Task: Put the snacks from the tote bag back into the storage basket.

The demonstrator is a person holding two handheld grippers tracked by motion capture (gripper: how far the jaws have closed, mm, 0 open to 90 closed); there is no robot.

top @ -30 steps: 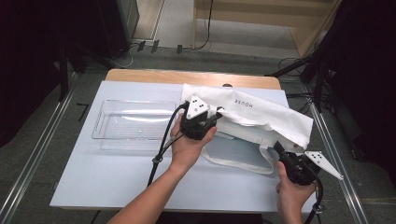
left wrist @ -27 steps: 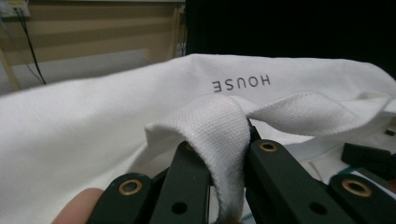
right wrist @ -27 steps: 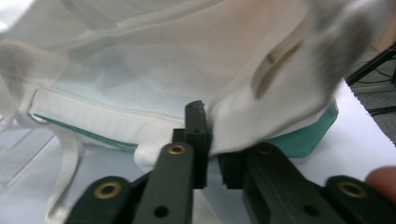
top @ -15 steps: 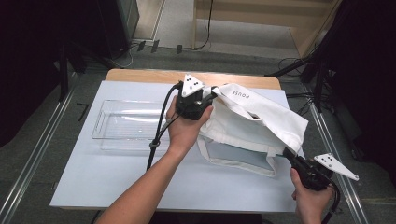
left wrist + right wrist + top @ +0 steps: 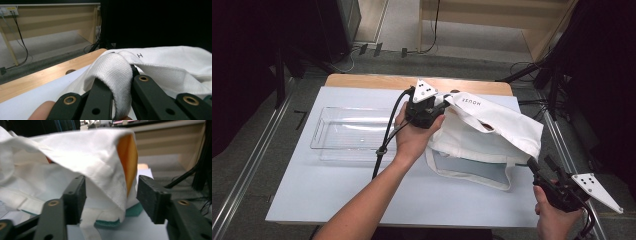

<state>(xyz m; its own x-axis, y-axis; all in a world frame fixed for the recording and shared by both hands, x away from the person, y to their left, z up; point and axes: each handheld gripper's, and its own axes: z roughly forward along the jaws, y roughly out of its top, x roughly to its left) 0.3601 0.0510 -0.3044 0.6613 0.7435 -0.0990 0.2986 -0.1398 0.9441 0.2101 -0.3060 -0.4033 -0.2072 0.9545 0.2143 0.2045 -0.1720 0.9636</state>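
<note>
A white cloth tote bag [image 5: 484, 132] lies on the right half of the white tabletop [image 5: 337, 200], its mouth lifted open at the far side. My left gripper [image 5: 442, 103] is shut on the bag's upper hem. In the left gripper view the black jaws pinch a fold of white fabric [image 5: 117, 72], and the left gripper [image 5: 121, 85] stands a little above the table. My right gripper [image 5: 539, 164] is open near the table's front right corner, just off the bag's near right corner. In the right gripper view the right gripper [image 5: 112, 192] has its jaws wide apart, and the bag's hanging corner [image 5: 100, 167] shows between them with an orange inner side.
A clear plastic tray [image 5: 352, 132] lies left of the bag, beside my left hand. A wooden strip [image 5: 377, 81] runs along the table's far edge. Something teal [image 5: 131, 212] peeks from under the bag. Cables trail from both grippers, and metal rails flank the table.
My left gripper carried the bag's hem up and toward the far side, spreading the mouth open. The right gripper drew back from the bag toward the near right corner.
</note>
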